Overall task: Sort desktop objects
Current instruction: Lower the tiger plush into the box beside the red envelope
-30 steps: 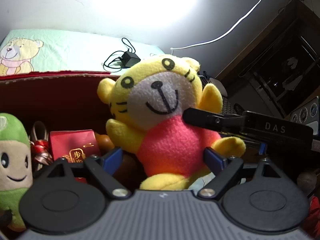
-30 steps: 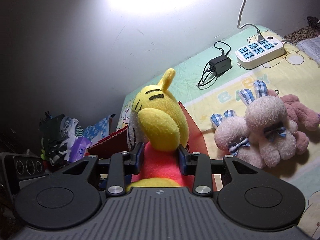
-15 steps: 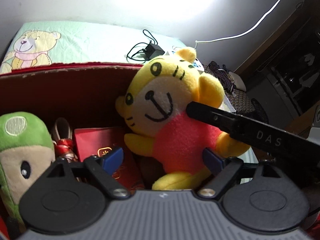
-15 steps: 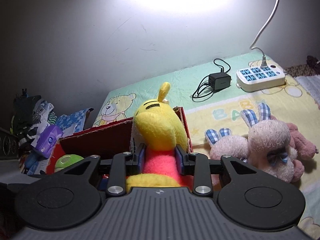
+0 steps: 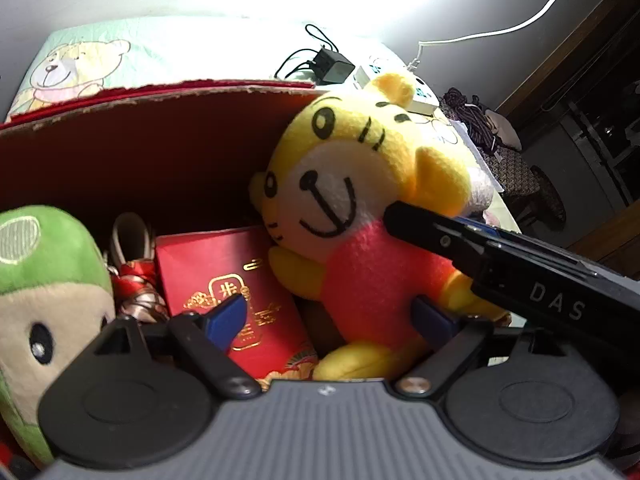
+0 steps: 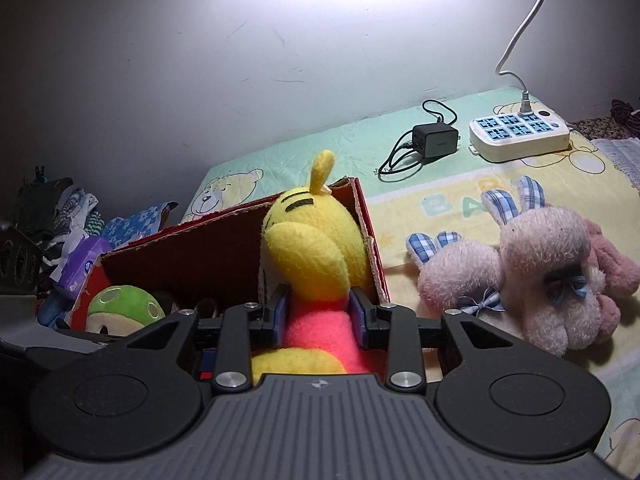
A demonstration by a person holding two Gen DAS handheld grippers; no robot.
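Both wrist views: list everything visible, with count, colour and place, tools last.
tiger plush: 1, yellow with pink body, at the box's right end, clamped by the right tool
box: 1, red, on the bed sheet
green plush: 1, green and beige, at the box's left end
red packet: 1, red with gold print, in the box beside the tiger plush
bunny plushes: 2 or more, pink, on the sheet right of the box
charger: 1, black, on the sheet behind the box
power strip: 1, white and blue, right of the charger
left tool: 1, black, blue pads, open in front of the tiger plush
right tool: 1, black, shut on the tiger plush
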